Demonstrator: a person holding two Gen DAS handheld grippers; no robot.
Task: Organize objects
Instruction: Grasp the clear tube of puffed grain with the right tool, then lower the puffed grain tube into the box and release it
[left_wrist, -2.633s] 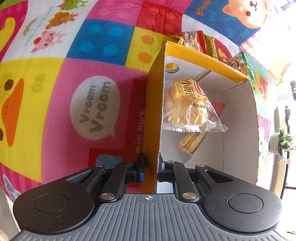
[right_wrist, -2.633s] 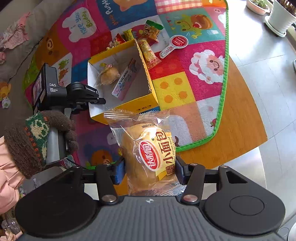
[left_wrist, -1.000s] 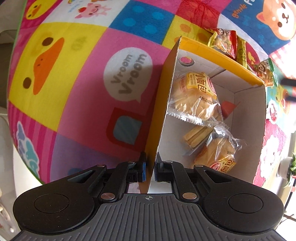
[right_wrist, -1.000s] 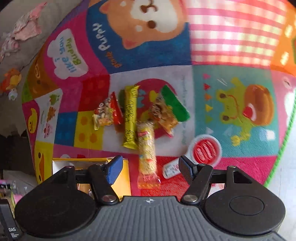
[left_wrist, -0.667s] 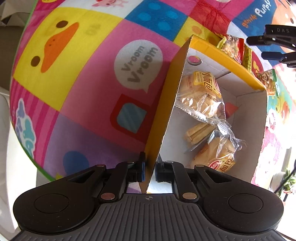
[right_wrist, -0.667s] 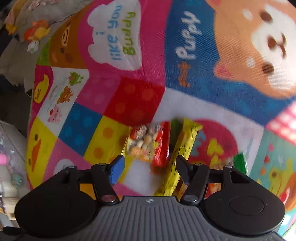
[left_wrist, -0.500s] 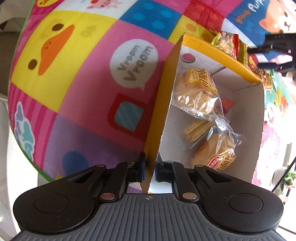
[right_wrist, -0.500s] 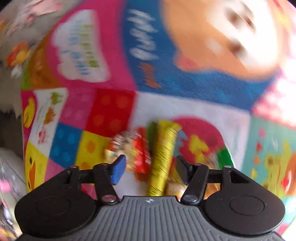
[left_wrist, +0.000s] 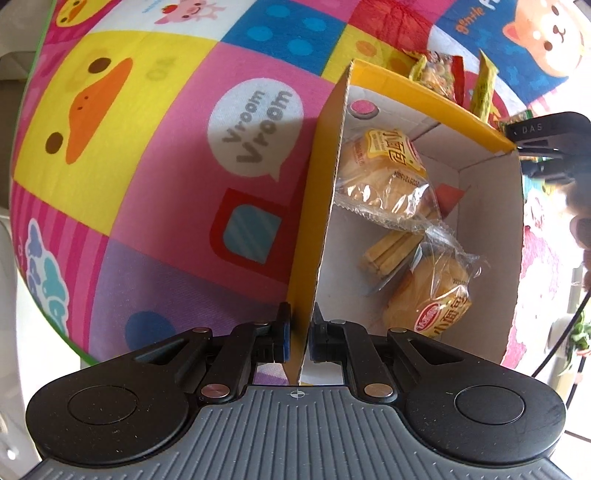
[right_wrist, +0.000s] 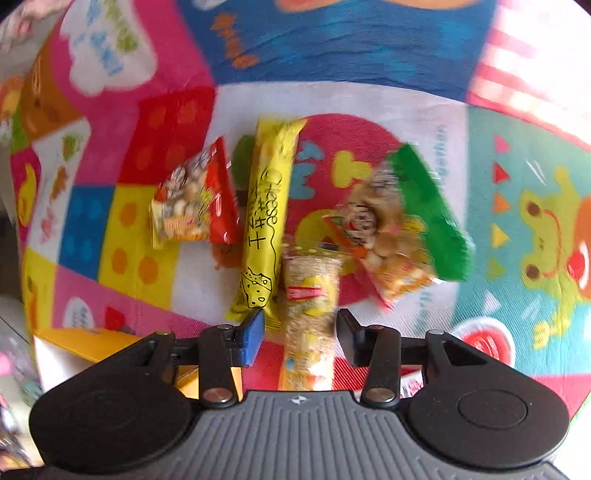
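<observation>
Since a second ago the right gripper has come down over the loose snacks on the play mat, and its jaws have just been closing. A clear-wrapped snack stick now lies lengthwise between them; a gap shows on each side of it, so the pads do not yet press it. Just left of it lies a yellow cheese stick, its lower end near the blue left pad. A red snack bag sits further left and a green snack bag to the right, its corner touching the stick's far end.

The left gripper is clamped on the near wall of the yellow box, one finger outside and one inside. Inside the box lie two wrapped buns, the far bun against the gripped wall and the near bun toward the opposite side, with a pack of biscuit sticks partly under them. The box's corner shows low on the left of the right wrist view.
</observation>
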